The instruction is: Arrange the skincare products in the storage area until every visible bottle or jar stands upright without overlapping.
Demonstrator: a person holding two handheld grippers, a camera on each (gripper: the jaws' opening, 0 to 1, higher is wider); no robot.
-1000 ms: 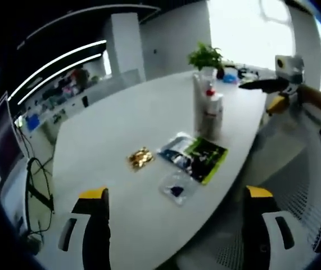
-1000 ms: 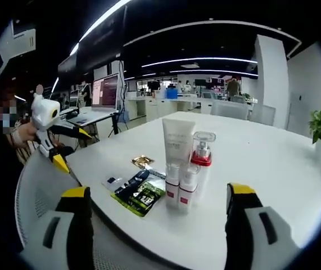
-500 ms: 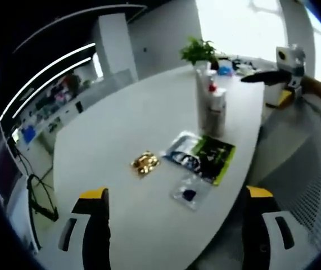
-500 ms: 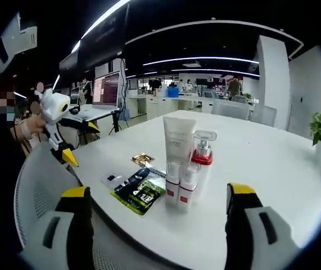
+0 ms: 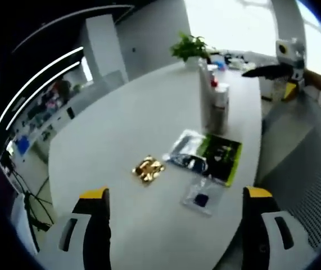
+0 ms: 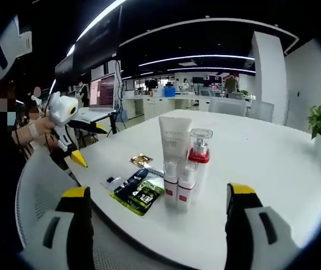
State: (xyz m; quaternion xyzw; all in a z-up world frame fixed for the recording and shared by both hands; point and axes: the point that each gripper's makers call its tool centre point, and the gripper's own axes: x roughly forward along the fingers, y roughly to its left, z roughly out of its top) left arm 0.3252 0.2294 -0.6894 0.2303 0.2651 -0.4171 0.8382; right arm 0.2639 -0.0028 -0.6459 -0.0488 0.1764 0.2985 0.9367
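Looking along the left claw (image 5: 174, 236), the left gripper view shows its two black, yellow-tipped jaws standing wide apart with nothing between them, held back over the near edge of the large white oval desk (image 5: 115, 129). Well ahead, a tight cluster of white skincare bottles (image 5: 213, 104) stands upright near the far side of the desk, grouped closely, probably so that all remain in sight together. Between the claw and that cluster lie flat items: a crumpled gold foil sachet (image 5: 148, 169), a green-and-black sheet-mask packet (image 5: 222, 159) partly overlapping a blue-and-silver packet (image 5: 187, 153), and a small clear sachet with a dark blue centre (image 5: 202, 197). The right claw (image 5: 270, 71) reaches in beyond the bottles.

In the right gripper view, the right claw (image 6: 157, 230) likewise holds its jaws spread and empty, short of the desk edge. Just ahead stand a tall white squeeze tube (image 6: 174, 140), a clear-capped pump bottle with a red collar (image 6: 199, 152), and two small white bottles with red bands (image 6: 178, 185), all upright and touching or nearly so; whether they press together cannot be told. The flat packets lie just left of them. The left claw (image 6: 73, 149) hovers beside a grey mesh chair back (image 6: 36, 191). Judged from this, the bottles already satisfy the upright condition, which may explain why both claws stay clear.
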